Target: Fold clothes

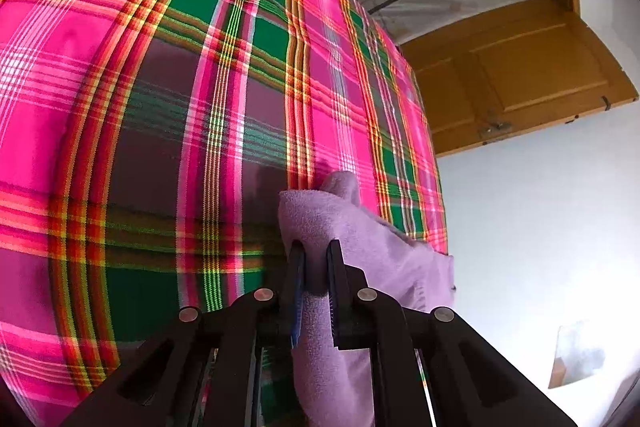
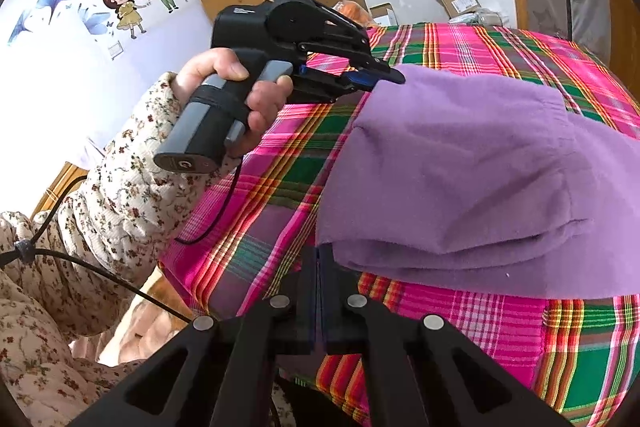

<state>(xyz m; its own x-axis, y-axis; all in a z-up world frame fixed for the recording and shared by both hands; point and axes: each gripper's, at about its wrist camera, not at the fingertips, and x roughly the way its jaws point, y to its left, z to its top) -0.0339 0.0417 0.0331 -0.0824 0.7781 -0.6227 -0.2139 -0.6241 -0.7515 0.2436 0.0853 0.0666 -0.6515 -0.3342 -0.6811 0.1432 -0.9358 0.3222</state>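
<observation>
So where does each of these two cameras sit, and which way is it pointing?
Left wrist: on the left gripper, facing across the plaid bedspread toward a wooden door; its fingers clamp the purple fleece garment.
Right wrist: on the right gripper, shut at the garment's near edge, facing across the bed; shows the left hand and floral sleeve.
Shared: garment, bedspread, left gripper.

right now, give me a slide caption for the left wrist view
Left hand-held gripper clamps a fold of soft purple fleece garment above the pink-and-green plaid bedspread.
</observation>
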